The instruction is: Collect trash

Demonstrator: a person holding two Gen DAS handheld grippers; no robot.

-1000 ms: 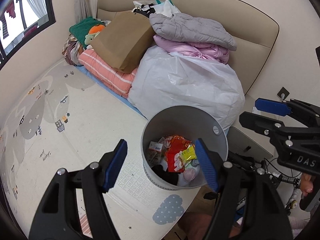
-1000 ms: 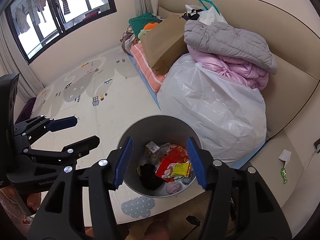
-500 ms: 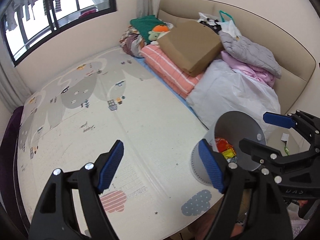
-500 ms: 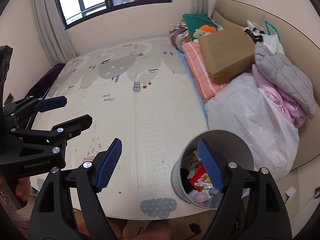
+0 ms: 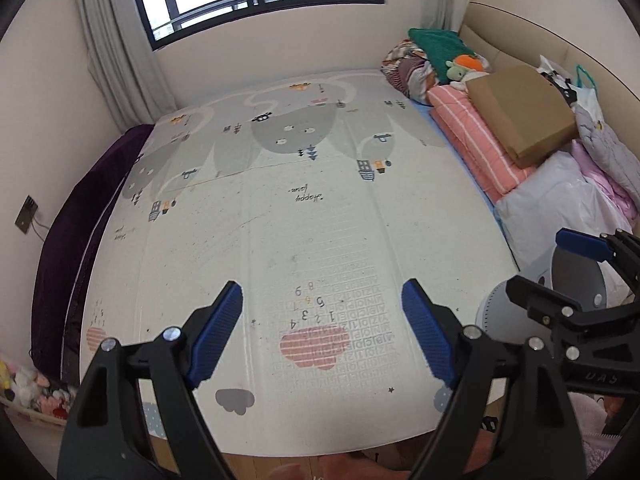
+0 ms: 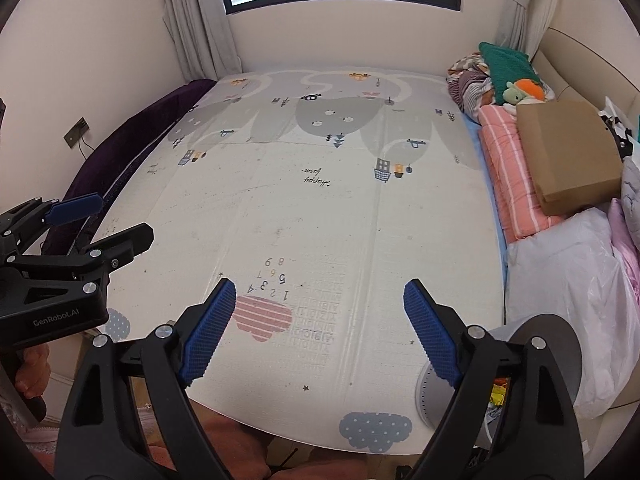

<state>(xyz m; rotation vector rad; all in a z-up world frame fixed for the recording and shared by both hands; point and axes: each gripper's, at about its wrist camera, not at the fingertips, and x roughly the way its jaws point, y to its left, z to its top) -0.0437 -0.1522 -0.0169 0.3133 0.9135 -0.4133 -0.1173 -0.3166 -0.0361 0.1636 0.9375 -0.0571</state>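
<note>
While both the left gripper [image 5: 320, 332] and right gripper [image 6: 316, 328] hang spread and empty over the pale printed play mat [image 6: 320, 200], no loose trash shows on it; sweep both views slowly outward, noting the grey round bin [image 6: 536, 364], near right, already holding wrappers.

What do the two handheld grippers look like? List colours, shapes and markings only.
Both are matte black plastic frames with triangular cut-outs and silver screw heads. Each of the left gripper's two fingers carries a ribbed blue pad; the right gripper matches. In the right wrist view, the left gripper's body reads "GenRobot.AI". In the left wrist view, the right gripper's body shows "DAS", upside down.
</note>
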